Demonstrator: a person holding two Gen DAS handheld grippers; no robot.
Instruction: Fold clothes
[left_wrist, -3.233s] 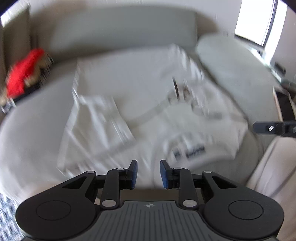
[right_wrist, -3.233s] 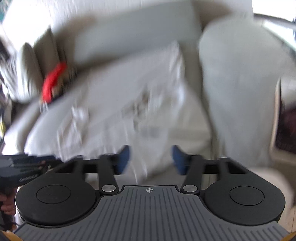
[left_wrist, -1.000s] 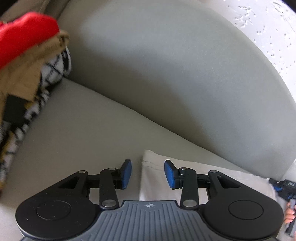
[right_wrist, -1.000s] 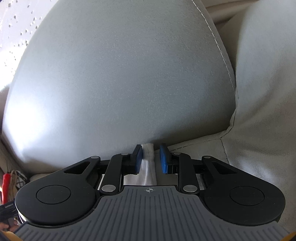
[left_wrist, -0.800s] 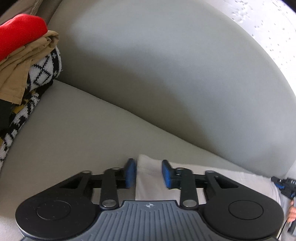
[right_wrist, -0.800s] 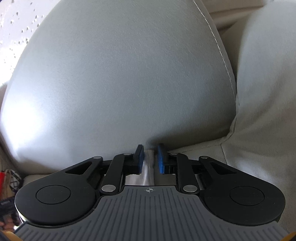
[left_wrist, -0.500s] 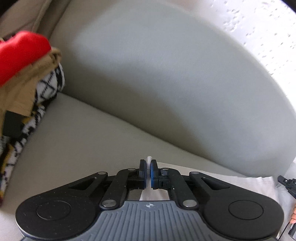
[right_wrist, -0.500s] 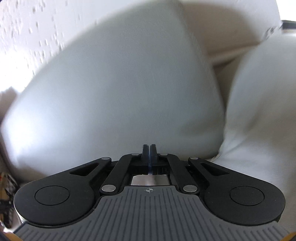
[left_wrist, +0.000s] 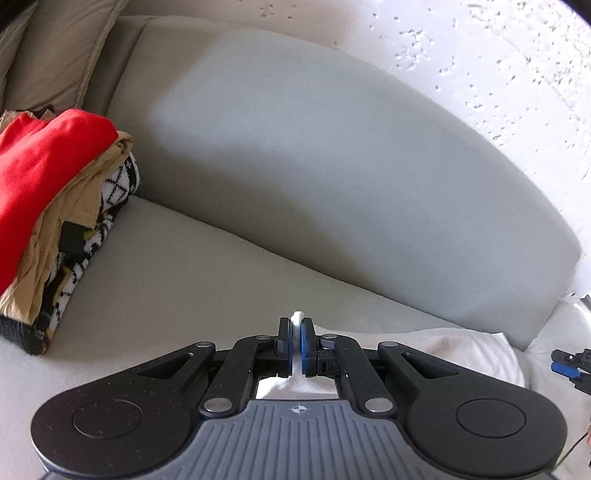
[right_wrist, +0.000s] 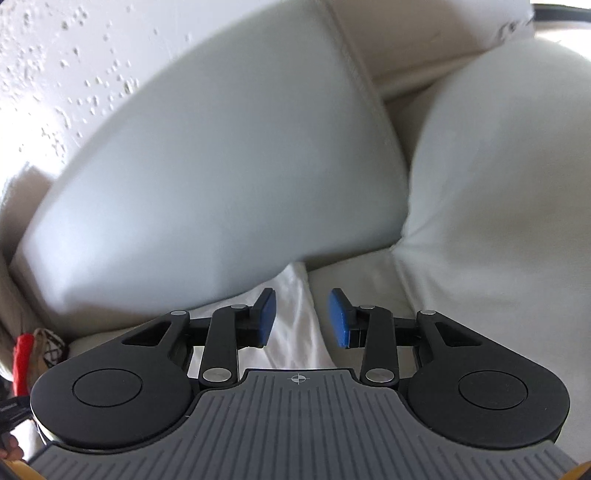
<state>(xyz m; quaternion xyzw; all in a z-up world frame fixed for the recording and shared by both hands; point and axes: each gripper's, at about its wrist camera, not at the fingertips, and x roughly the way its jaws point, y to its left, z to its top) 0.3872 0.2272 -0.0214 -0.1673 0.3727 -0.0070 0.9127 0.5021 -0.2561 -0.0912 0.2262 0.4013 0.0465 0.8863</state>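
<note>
Since half a second ago my right gripper (right_wrist: 302, 317) has released the white garment (right_wrist: 299, 332) edge. My left gripper (left_wrist: 295, 341) clamps its edge, with bare sofa seat (left_wrist: 177, 291) beside.

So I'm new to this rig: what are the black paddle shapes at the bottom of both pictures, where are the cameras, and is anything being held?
Each picture comes from a fisheye camera on a hand-held gripper, looking along its two blue-padded fingers. In the left wrist view the left gripper is shut on the white garment, which lies on a grey sofa. Beside it sits a pile of clothes, red on top. In the right wrist view the right gripper is open, with the garment's edge lying between its fingers, ungripped.
</note>
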